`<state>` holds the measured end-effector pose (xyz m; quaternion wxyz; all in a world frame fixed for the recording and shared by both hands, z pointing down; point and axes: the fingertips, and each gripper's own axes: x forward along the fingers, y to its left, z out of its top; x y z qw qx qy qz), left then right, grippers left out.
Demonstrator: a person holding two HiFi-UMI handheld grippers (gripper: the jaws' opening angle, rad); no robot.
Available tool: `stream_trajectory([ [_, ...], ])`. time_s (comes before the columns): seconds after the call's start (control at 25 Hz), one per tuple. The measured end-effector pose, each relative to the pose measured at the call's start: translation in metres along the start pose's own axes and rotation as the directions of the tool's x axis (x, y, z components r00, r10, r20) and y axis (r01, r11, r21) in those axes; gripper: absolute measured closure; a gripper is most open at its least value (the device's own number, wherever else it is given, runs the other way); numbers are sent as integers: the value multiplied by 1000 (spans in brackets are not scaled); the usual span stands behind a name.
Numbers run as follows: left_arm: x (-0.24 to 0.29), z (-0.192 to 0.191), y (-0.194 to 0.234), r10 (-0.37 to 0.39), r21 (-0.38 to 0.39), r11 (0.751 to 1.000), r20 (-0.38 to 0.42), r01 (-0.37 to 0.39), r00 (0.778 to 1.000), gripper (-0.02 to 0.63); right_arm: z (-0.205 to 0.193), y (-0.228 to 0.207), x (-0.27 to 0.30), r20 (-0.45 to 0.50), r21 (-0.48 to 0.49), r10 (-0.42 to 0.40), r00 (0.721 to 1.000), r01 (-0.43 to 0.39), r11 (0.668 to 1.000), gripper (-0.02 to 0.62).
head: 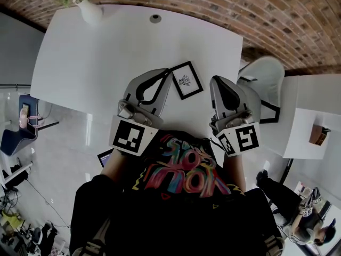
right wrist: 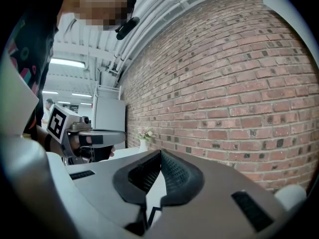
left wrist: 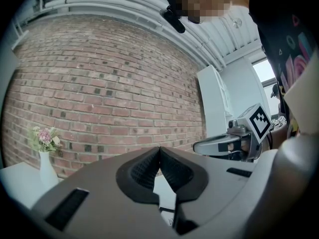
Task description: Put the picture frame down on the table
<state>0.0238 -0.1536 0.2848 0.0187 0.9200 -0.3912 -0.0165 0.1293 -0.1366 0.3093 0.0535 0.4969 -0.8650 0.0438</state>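
Picture frame (head: 187, 80), black-edged with a small print inside, lying flat and face up on the white worktop (head: 106, 52). It is free of any grip, so I judge the put-down done. It sits in the gap between my two sets of jaws, level with their tips. Its near corner is just beside my left gripper (head: 167, 72). My right gripper (head: 217, 82) stands a little further off on the other side.

Both grippers point roughly level across the worktop, side by side. The frame shows low, beneath my jaws, in each gripper view, so I take both to be held above the surface rather than resting on it. Left gripper (left wrist: 159, 151): jaws clenched tip to tip, nothing between the ribbed pads. Right gripper (right wrist: 160, 154): likewise clenched and empty.

Far beyond my left jaws, at the worktop's corner, stands a white vase (head: 89, 9) of pink flowers. A white chair (head: 264, 76) is outside my right jaws.
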Motion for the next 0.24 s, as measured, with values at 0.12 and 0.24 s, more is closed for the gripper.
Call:
stream_trajectory([
  [0.12, -1, 0, 0, -3, 6, 1000, -2, 3, 1000, 583, 1, 1, 0, 3, 1, 2, 1000, -2, 1000, 575],
  [0.24, -1, 0, 1, -3, 7, 1000, -1, 3, 1000, 583, 0, 0, 2, 2, 10, 5, 1000, -5, 1000, 575],
])
